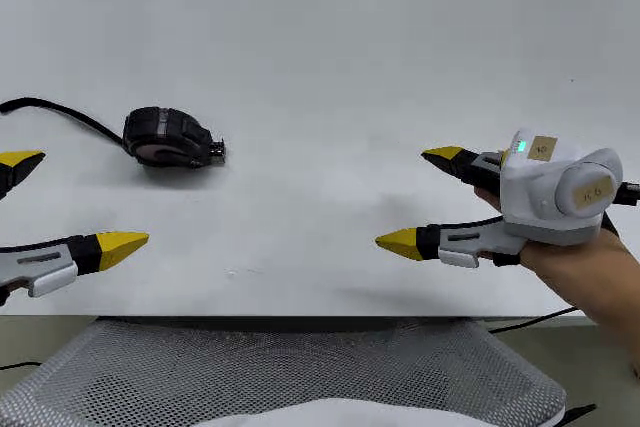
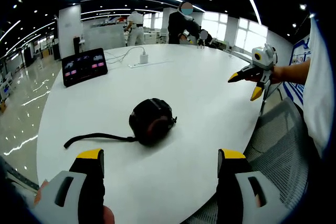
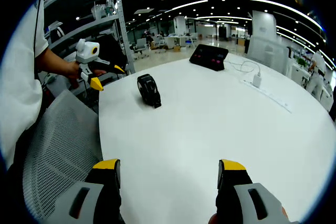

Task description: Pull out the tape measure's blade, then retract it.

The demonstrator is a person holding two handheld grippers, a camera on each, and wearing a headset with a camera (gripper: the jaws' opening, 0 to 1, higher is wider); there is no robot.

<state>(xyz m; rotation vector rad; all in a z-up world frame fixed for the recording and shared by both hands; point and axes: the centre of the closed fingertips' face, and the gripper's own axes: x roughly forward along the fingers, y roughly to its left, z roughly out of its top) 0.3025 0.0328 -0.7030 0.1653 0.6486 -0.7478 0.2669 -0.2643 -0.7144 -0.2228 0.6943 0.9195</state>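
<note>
Grey mesh of a chair back lies nearest, tucked at the edge of the white table. Just past that edge both tools hang above the top, touching nothing. Left gripper: yellow-tipped jaws spread wide, nothing between them. Right gripper: jaws likewise spread and empty, held in a hand. The two sets of tips point toward each other, well apart. Further in, nearer the left gripper, the black tape measure rests on the table, apart from both tools, its black strap trailing away over the surface. Blade appears fully wound in, with just the end hook at the case mouth, though that part is small. Far across the table, in the left gripper view: a dark tablet propped up, a white charger with its cable, people standing beyond.
</note>
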